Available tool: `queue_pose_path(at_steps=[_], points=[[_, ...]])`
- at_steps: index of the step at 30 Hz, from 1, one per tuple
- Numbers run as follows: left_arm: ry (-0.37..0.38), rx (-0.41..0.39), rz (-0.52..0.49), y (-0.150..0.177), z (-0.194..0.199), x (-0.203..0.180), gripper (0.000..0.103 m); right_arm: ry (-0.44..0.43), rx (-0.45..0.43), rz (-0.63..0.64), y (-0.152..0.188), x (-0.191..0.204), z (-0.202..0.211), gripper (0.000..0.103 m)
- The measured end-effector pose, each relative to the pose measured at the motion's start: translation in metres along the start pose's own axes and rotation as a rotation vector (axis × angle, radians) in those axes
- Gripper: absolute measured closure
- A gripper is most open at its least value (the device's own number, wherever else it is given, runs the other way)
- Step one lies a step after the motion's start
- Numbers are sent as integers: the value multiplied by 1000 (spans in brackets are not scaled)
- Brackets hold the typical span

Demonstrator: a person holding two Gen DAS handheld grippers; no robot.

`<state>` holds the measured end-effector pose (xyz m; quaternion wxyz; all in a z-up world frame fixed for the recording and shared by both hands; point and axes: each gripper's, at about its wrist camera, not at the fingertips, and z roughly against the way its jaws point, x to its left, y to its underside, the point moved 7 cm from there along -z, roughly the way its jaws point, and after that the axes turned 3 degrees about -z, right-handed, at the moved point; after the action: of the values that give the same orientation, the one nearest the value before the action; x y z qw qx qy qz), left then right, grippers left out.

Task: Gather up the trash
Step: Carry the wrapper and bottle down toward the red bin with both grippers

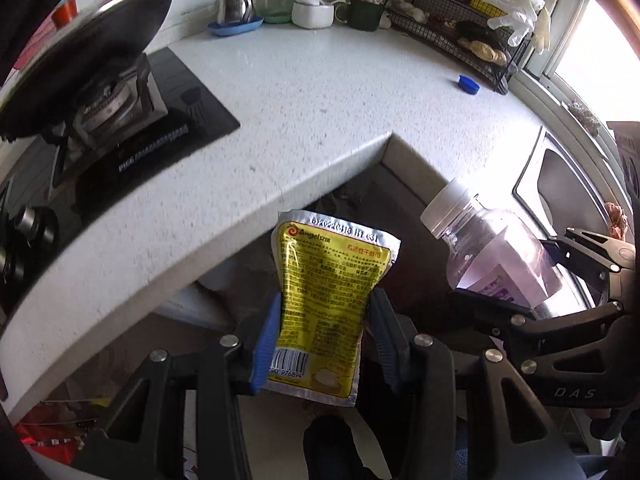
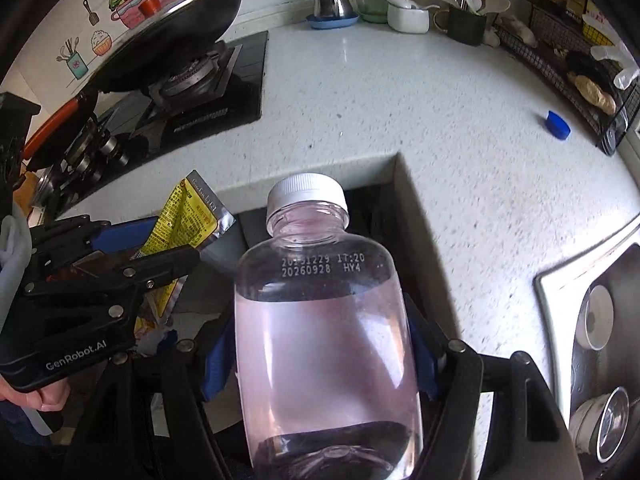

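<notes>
My left gripper (image 1: pixel 324 312) is shut on a yellow and silver yeast packet (image 1: pixel 328 280), held upright in front of the inner corner of the white counter (image 1: pixel 304 96). The packet also shows in the right wrist view (image 2: pixel 188 220), with the left gripper (image 2: pixel 176 256) around it. My right gripper (image 2: pixel 324 344) is shut on a clear plastic bottle (image 2: pixel 324 320) with pink liquid and a white cap; it also shows in the left wrist view (image 1: pixel 492 248). A blue bottle cap (image 1: pixel 469 84) lies on the counter near the wire rack, and shows in the right wrist view (image 2: pixel 558 124).
A gas stove (image 1: pixel 120 120) with a black wok (image 1: pixel 80 48) stands at the left. A kettle (image 1: pixel 236 4), jar, sugar bowl and utensil mug line the back wall. A wire rack (image 1: pixel 472 20) with bottles stands back right. A sink (image 2: pixel 600 360) with bowls is at right.
</notes>
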<state>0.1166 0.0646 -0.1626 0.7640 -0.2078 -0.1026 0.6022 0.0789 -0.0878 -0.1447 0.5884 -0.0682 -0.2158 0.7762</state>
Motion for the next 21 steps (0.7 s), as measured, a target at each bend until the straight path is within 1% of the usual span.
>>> queue_pose_path(at_steps=[5, 10, 15, 18, 21], points=[[15, 82, 32, 39, -31, 5, 61, 24, 51, 5, 26, 8, -21, 33], [28, 137, 73, 64, -73, 12, 61, 50, 87, -9, 44, 8, -56, 33], [33, 193, 108, 85, -132, 24, 61, 59, 104, -32, 58, -1, -105, 33], [32, 199, 114, 94, -170, 31, 61, 60, 121, -50, 65, -9, -141, 33], [40, 228, 114, 104, -213, 33, 60, 64, 124, -73, 73, -22, -176, 33]])
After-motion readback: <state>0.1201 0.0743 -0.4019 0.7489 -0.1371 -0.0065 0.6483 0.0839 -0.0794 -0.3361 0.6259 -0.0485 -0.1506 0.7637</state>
